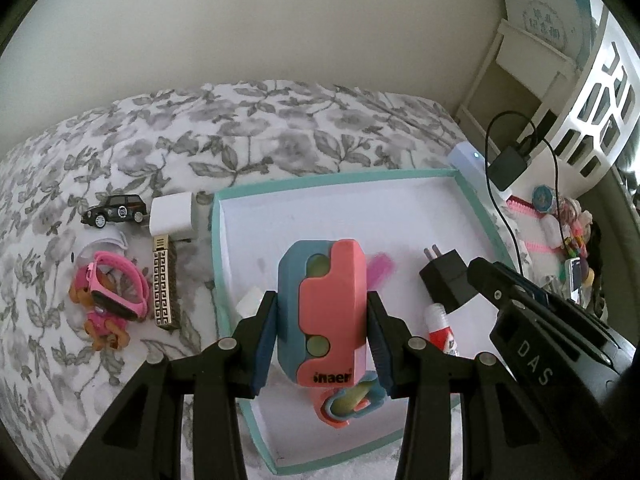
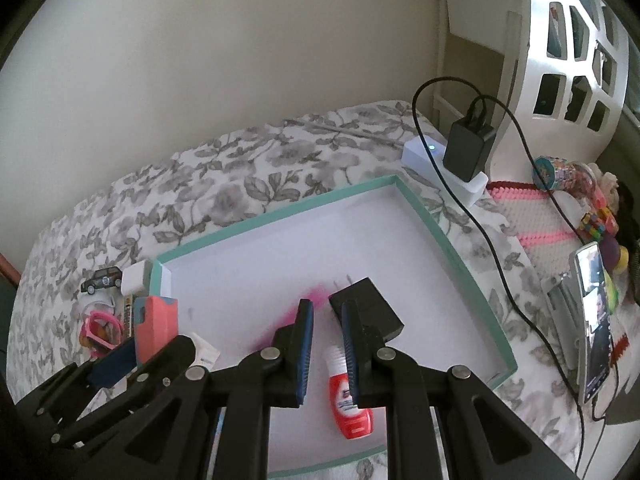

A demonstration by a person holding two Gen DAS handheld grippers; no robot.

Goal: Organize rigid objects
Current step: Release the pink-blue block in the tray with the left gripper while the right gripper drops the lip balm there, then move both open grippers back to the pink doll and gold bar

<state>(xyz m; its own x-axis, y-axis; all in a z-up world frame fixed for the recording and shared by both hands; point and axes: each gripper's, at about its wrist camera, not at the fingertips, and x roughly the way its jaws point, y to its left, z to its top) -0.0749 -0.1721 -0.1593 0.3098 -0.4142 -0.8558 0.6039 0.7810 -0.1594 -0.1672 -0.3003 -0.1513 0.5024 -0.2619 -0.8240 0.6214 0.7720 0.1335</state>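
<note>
Left gripper [image 1: 322, 336]: clenched on the toy block [image 1: 323, 312], blue pads pressed to its two long sides.
Toy block: chunky pink-and-blue plastic with rounded corners and pale green round inserts; held upright over the near-left part of the tray [image 1: 472, 196].
Right gripper [image 2: 325, 350]: closed with nothing between the ribbed blue pads, which stand slightly apart; it hangs over the near middle of the tray.
Tray: shallow rectangular box, smooth white floor, teal rim, lying on a grey floral bedcover [image 1: 120, 140].
Black adapter [image 2: 366, 308]: matte boxy plug with two prongs, lying in the tray just beyond the right gripper's tips.
Red tube [image 2: 350, 408]: glossy, white-capped, lying flat under the right gripper.
Left of tray: black toy car [image 1: 114, 210], white charger cube [image 1: 173, 216], pink rubbery watch [image 1: 116, 286], gold patterned bar [image 1: 164, 284].
</note>
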